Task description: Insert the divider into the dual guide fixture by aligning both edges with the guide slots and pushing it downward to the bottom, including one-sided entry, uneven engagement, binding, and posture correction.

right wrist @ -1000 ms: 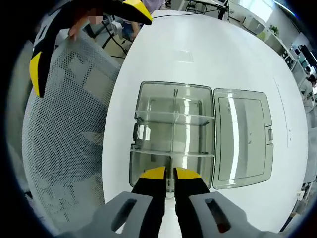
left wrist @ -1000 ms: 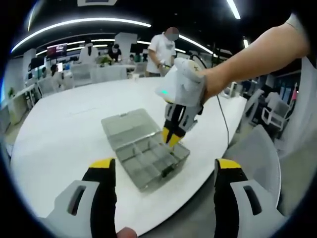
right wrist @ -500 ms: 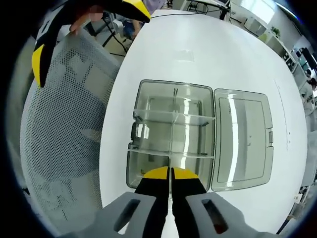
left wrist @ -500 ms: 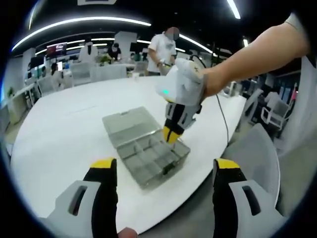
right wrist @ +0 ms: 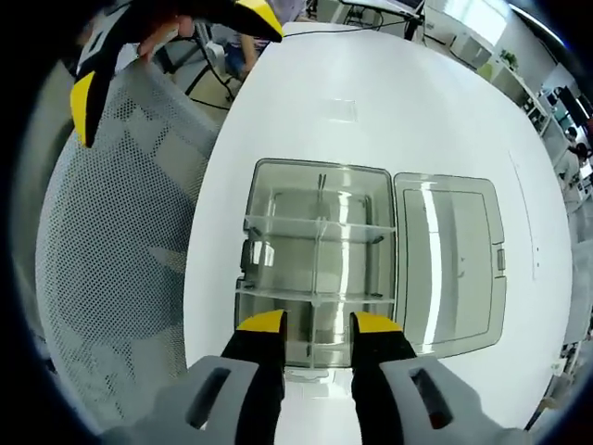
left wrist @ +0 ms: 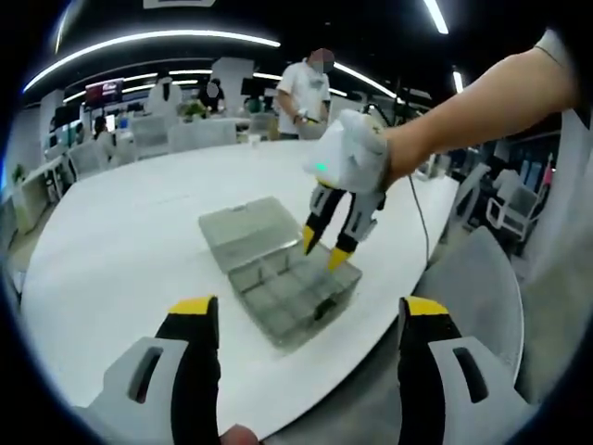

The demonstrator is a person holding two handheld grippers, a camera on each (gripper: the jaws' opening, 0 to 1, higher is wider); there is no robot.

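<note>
A clear plastic compartment box (right wrist: 278,209) lies on the white table (right wrist: 389,102), its lid (right wrist: 449,264) folded open beside it. Thin clear dividers (right wrist: 313,297) stand in its guide slots, crosswise and lengthwise. My right gripper (right wrist: 318,324) hovers open just above the box's near end, a jaw on each side of the lengthwise divider, with nothing held. In the left gripper view that right gripper (left wrist: 323,252) hangs over the box (left wrist: 278,283) with its jaws spread. My left gripper (left wrist: 309,311) is wide open and holds nothing, off the table's near edge.
A grey mesh chair (right wrist: 111,278) stands against the table's edge beside the box. The left gripper (right wrist: 171,60) shows above that chair. People stand at the far side of the room (left wrist: 306,88), and a cable (left wrist: 414,218) trails across the table.
My right gripper was shut on the thin clear divider at the box's near end; now its jaws have spread and the divider stays in the box. The left gripper has hardly moved.
</note>
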